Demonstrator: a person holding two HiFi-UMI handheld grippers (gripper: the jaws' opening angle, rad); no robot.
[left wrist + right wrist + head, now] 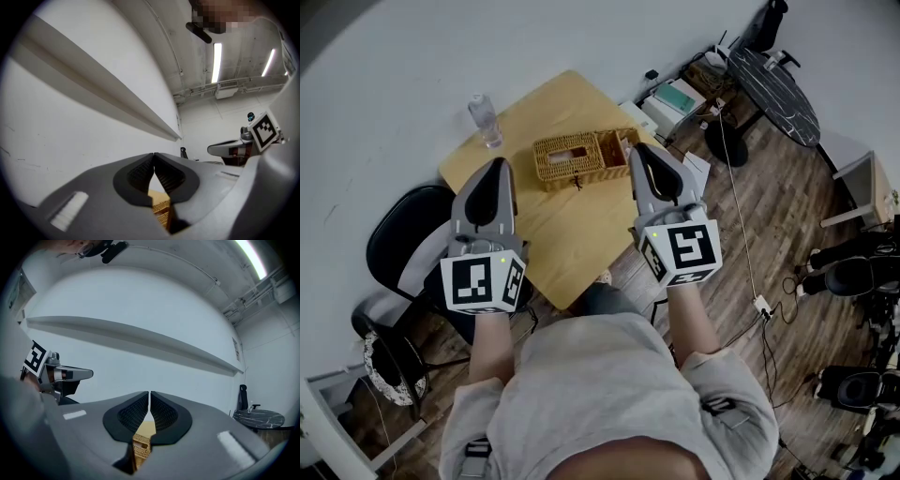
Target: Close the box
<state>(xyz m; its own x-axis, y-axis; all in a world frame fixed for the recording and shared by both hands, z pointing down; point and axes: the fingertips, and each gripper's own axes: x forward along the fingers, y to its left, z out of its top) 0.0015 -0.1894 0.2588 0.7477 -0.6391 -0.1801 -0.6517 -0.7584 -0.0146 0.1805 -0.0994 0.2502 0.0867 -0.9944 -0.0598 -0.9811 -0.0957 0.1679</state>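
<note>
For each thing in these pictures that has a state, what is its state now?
Wicker box: open, lid swung out to one side.
Left claw: shut, nothing between the jaws.
Right claw: shut, nothing between the jaws.
Bottle: upright on the table.
</note>
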